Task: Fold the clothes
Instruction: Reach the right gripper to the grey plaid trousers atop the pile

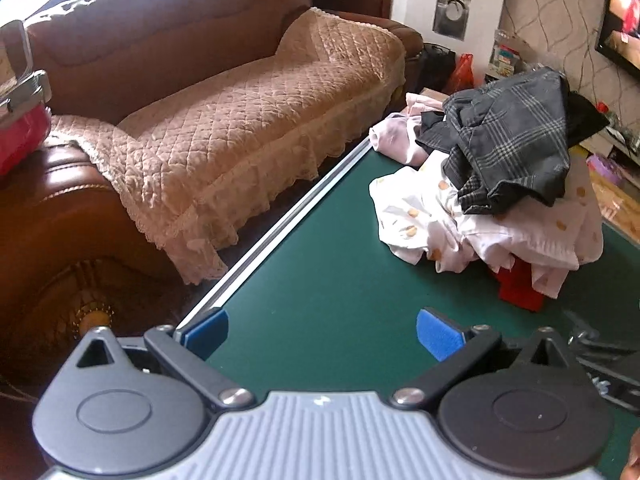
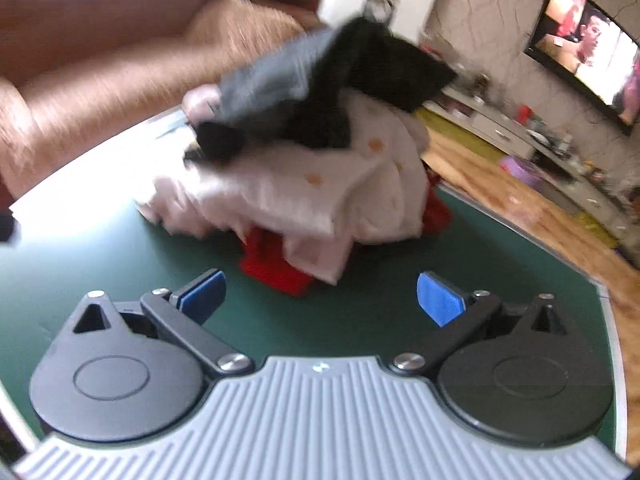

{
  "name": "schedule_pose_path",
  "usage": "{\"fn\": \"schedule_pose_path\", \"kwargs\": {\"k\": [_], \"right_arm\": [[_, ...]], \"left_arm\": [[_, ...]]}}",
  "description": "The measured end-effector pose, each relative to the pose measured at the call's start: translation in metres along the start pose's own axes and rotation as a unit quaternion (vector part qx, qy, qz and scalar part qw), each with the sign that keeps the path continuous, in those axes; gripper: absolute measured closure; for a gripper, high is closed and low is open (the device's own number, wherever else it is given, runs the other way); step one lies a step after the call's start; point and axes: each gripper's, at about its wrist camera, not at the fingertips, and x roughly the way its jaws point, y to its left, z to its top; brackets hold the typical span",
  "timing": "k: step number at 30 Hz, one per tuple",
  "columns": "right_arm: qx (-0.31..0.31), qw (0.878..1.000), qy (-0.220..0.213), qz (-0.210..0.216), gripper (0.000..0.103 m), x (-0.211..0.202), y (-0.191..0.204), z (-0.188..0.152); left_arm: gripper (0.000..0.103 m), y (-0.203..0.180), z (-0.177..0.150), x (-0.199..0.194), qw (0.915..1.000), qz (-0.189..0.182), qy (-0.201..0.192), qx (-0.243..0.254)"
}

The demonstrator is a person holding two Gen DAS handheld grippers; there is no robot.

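A heap of unfolded clothes point(image 1: 500, 184) sits on the green felt-like tabletop point(image 1: 328, 264), and everything else is best placed from that heap. On its top lies a dark grey plaid garment point(image 1: 508, 140), woven and crumpled into soft ridges, with a plain black piece behind it. Under the plaid is a pale pink garment with orange dots point(image 1: 424, 216), thin and rumpled, spilling toward the near side of the heap. A bright red piece point(image 1: 520, 288) pokes out flat from the heap's base, and a plain pink sleeve-like roll point(image 1: 390, 140) hangs at the heap's far left, by the table's metal edge strip point(image 1: 280, 228).

The left gripper point(image 1: 322, 334) is held over bare felt, near side of the heap and well apart from it; its blue, ribbed rubber pads point(image 1: 438, 334) are spread wide with nothing between them. The right gripper point(image 2: 320, 298) faces the same heap from its near side, fingers likewise wide apart and empty, the red piece just beyond them. That view is motion-blurred, so the fabric detail there is hard to read.

Left of the heap, past the table edge, stands a brown leather sofa point(image 1: 132, 36) draped with a quilted, lace-trimmed beige cover point(image 1: 240, 120). Right of the heap, a television point(image 2: 588, 46) hangs on a patterned wall.
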Motion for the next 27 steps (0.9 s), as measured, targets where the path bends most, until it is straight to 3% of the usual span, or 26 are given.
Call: {"fn": "schedule_pose_path", "kwargs": {"k": [6,11,18,27], "right_arm": [[-0.003,0.999,-0.003,0.041,0.0,0.01,0.0,0.012],[-0.001,0.996,-0.039,0.084,0.0,0.012,-0.007,0.025],[0.018,0.98,-0.064,0.186,0.0,0.035,-0.022,0.043],[0.08,0.962,-0.044,0.256,0.0,0.057,-0.038,0.082]], "left_arm": [[0.0,-0.003,-0.003,0.003,0.9999,0.003,-0.007,-0.01],[0.0,-0.008,-0.004,0.014,0.9999,0.014,-0.004,-0.004],[0.0,-0.018,-0.001,0.023,0.9995,0.032,-0.006,-0.003],[0.0,-0.026,-0.002,0.025,0.9997,0.024,-0.003,-0.006]]}}
